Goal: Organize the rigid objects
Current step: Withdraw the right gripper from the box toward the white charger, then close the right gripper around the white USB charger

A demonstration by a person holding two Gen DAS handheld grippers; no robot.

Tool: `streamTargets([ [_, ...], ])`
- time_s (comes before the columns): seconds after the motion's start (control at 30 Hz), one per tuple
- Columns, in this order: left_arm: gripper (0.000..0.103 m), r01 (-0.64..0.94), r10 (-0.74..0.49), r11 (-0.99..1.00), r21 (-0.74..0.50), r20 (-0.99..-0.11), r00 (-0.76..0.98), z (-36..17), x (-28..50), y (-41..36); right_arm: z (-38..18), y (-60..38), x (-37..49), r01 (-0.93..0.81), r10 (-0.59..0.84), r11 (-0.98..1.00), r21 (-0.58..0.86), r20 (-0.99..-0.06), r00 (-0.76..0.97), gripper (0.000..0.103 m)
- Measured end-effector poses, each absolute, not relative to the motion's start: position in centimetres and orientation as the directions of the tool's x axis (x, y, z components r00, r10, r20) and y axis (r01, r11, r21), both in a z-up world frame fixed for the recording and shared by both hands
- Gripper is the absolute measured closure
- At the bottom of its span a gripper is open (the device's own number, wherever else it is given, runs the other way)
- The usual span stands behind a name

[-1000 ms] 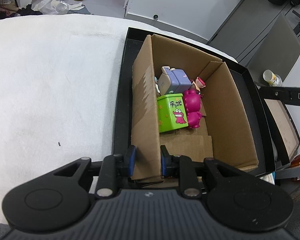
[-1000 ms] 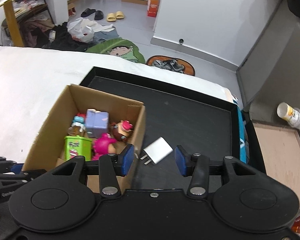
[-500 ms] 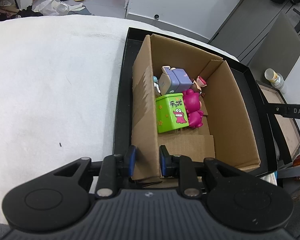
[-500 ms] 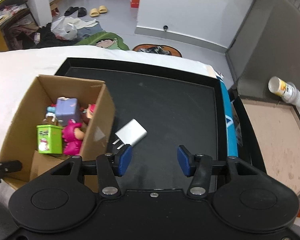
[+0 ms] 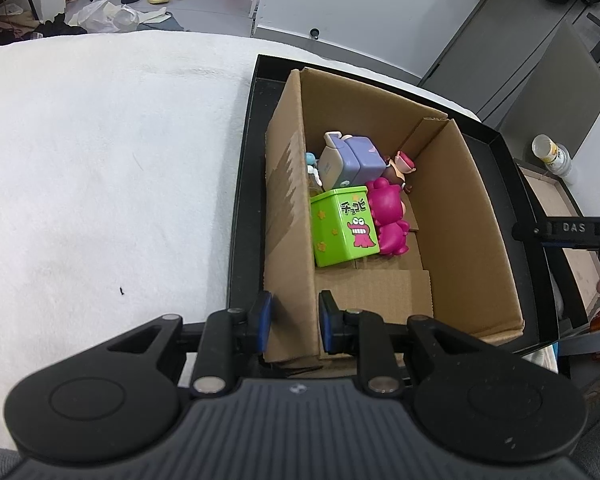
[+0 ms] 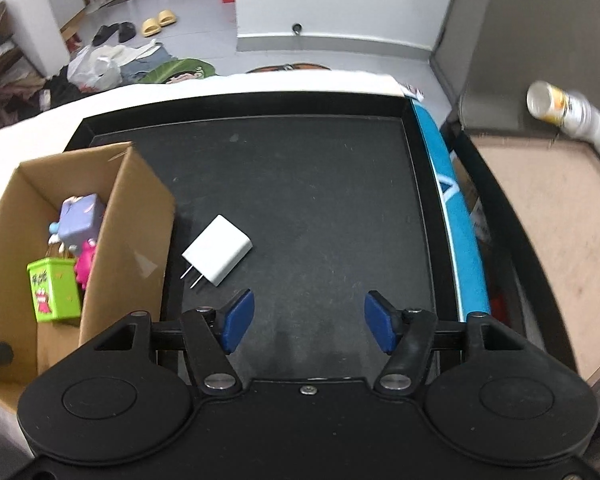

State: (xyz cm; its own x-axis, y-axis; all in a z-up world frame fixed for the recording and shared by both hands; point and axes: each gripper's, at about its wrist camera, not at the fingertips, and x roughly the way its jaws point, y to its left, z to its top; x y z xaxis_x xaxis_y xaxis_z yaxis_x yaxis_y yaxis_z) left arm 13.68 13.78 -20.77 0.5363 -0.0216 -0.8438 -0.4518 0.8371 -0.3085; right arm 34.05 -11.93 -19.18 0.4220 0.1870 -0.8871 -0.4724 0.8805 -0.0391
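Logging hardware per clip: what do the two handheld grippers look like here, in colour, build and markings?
Both are matte black. The left gripper and the right gripper each have two black fingers tipped with blue pads, silver pivot screws, and two round housings with embossed circles. The left body is ribbed dark grey with a small logo; the right body is smooth, with a centre screw. No cables or sleeves are visible.

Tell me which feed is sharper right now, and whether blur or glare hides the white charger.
Left wrist view: sharp throughout, the green tin print readable, fisheye bending the cardboard box walls. Right wrist view: motion blur smears the can and right edge, yet the white charger stays crisp, prongs visible, no glare on the black tray, with a soft shadow below the right hand-held gripper.
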Motion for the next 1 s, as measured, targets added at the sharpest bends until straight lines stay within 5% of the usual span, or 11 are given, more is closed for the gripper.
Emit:
streamTargets([
  [0.47,0.081,-0.455,-0.023,0.834,-0.311,-0.845,0.535,-21.0,13.8,13.9,-21.2,-9.7,36.8,-0.428,0.252,0.901,0.067,-0.884,0.393,0.03],
  [1.0,0.081,-0.457,-0.016,0.843,-0.285,-0.861,0.508,-21.4,14.2,13.6,-23.1,-7.4,38.4,-0.451,0.273,0.889,0.075,-0.878,0.393,0.03],
])
